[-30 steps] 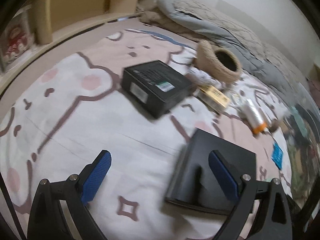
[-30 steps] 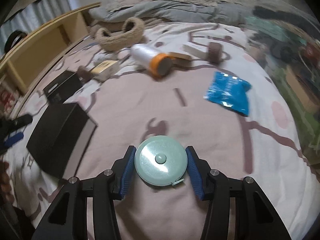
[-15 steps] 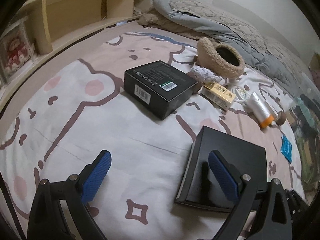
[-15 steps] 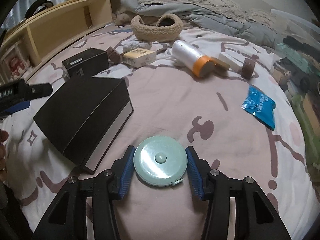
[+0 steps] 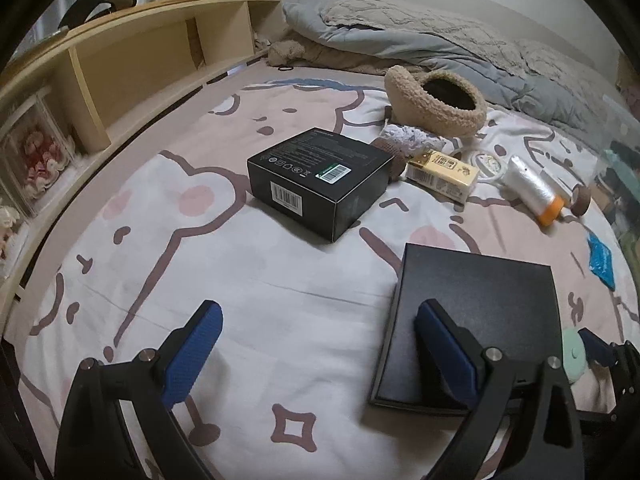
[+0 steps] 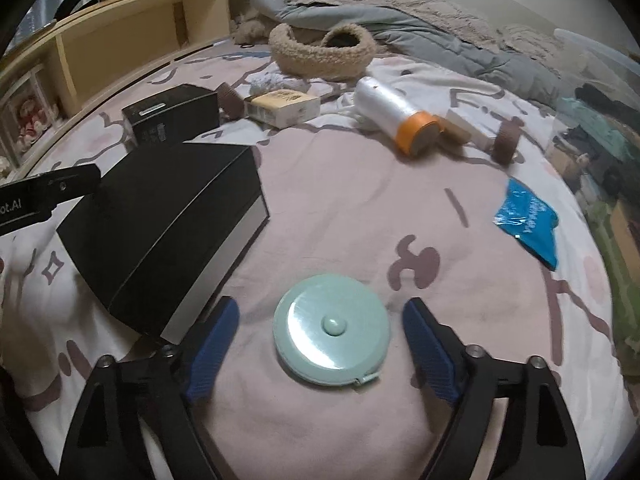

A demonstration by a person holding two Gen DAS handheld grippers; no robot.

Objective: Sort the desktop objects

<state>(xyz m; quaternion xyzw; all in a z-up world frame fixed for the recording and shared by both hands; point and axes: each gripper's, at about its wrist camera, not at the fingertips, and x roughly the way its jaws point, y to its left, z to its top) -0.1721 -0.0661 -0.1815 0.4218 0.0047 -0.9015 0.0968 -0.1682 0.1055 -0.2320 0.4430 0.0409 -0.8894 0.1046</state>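
Sorting looks barely begun: the right gripper (image 6: 320,338), jaws opening and clear of the round green tape measure (image 6: 331,328) lying on the bedsheet (image 6: 360,208) beside the flat black box (image 6: 160,224), the left gripper (image 5: 316,350) wide open and empty, remaining items scattered.

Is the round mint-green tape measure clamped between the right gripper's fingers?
No: the tape measure lies on the bedsheet with gaps to both opening fingers.
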